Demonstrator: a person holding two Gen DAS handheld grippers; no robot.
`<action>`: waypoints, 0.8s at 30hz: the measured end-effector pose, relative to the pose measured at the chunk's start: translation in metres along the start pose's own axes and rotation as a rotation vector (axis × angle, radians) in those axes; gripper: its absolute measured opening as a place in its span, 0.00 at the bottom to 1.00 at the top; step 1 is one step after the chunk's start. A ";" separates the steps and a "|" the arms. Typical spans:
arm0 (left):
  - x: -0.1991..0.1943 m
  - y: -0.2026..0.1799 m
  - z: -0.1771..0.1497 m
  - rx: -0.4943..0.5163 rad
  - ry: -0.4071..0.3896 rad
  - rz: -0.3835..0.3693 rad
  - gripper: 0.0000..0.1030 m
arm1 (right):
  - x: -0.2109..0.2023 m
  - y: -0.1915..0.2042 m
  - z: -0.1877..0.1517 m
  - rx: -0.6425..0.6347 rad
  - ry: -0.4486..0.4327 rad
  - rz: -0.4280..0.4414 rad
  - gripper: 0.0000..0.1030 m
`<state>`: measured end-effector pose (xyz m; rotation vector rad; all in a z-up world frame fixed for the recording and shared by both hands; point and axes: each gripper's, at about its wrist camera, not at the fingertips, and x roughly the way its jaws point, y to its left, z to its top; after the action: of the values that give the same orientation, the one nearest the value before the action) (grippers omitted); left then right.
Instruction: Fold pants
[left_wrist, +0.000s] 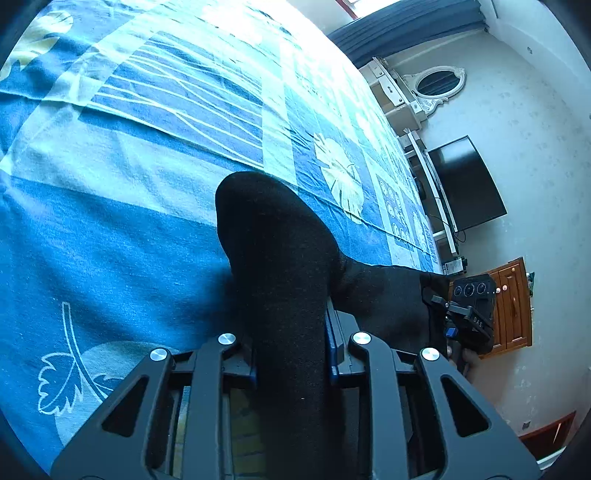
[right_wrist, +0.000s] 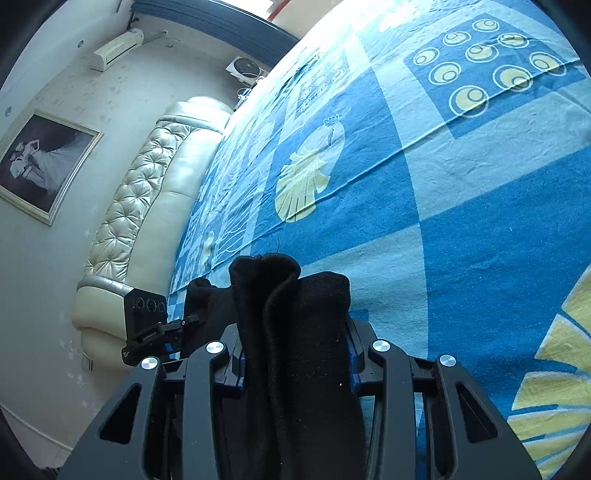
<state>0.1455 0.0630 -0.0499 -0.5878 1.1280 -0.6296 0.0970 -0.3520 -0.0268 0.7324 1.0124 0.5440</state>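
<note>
Pants (left_wrist: 280, 266) are clamped in both left gripper (left_wrist: 291, 354) and right gripper (right_wrist: 295, 354) above bedsheet (left_wrist: 110, 240); thick bunched cloth might slip free

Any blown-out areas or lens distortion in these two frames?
Left wrist view: bedsheet washes out white at the top, black pants show no detail, fisheye curves the bed edge. Right wrist view: similar glare at top, pants seam visible, headboard bowed.
</note>
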 end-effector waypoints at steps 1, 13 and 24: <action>-0.002 -0.001 0.005 0.006 -0.011 0.007 0.23 | 0.002 0.003 0.004 -0.005 -0.004 0.005 0.36; 0.006 0.018 0.095 -0.012 -0.040 0.097 0.23 | 0.057 0.008 0.073 0.016 -0.043 0.013 0.36; 0.021 0.051 0.097 -0.083 -0.035 0.031 0.28 | 0.072 -0.029 0.073 0.142 -0.025 0.016 0.36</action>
<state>0.2515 0.0938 -0.0680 -0.6487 1.1326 -0.5463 0.1957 -0.3411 -0.0651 0.8723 1.0302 0.4794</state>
